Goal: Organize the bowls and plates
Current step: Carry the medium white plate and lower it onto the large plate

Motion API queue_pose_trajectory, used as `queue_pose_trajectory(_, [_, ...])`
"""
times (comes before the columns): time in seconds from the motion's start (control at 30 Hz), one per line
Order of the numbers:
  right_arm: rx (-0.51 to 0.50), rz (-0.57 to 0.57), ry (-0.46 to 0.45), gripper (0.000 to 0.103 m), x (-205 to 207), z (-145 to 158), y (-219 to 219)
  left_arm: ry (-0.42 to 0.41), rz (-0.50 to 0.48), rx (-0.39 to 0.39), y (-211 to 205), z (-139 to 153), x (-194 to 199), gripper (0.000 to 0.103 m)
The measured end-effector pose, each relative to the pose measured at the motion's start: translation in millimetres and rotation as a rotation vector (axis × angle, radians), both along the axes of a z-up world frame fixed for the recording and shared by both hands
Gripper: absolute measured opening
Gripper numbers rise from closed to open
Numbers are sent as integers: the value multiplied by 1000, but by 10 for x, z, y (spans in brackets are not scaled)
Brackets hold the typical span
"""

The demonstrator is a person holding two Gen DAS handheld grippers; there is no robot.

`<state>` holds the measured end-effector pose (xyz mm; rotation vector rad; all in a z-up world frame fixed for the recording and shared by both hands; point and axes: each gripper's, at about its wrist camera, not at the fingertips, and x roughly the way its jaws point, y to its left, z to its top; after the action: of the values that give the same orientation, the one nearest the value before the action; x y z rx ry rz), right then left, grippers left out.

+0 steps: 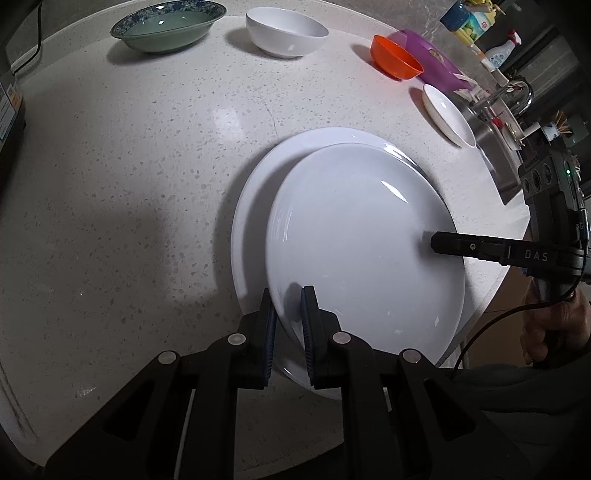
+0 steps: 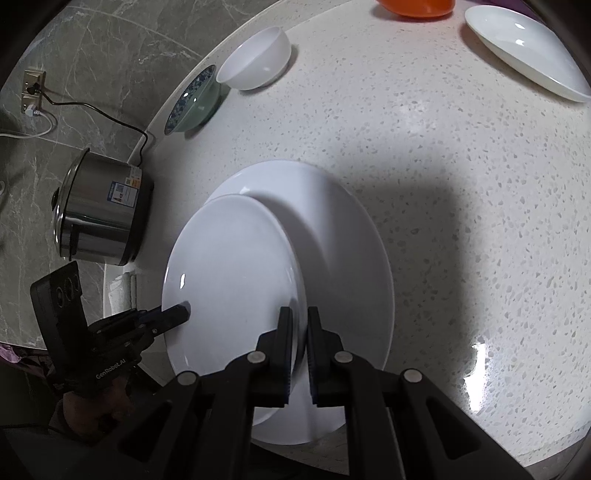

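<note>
On the speckled white stone counter (image 1: 129, 177), a smaller glossy white round plate (image 1: 354, 240) sits off-centre on a larger white round plate (image 1: 255, 206), tilted, not nested yet. Your left gripper (image 1: 288, 314) pinches the near rim of the smaller plate, jaws nearly together with the rim between the blue pads. Your right gripper (image 2: 295, 332) clamps the opposite rim the same way; in the left view one black finger (image 1: 465, 247) lies over the plate's edge.

Step in hand, as I judge it: stacking the smaller plate onto the larger one. Next move calls for sliding it toward the centre, lowering it flat, then spreading both grippers together so it doesn't tip.

Not yet sorted: blue-patterned green bowl (image 1: 168, 24), plain white deep bowl (image 1: 286, 31), orange plastic bowl (image 1: 397, 57), small white shallow dish (image 1: 448, 114) near the counter edge by the sink. Steel rice cooker (image 2: 99, 214) stands at the left, apart from the plates.
</note>
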<state>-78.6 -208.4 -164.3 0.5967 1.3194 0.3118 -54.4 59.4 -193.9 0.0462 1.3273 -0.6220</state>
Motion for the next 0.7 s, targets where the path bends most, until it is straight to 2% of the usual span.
queue_pose_trajectory(0.7, [-28,2,0,10,-36,-68,-4,-29,18,-21,-34,-46,39,12])
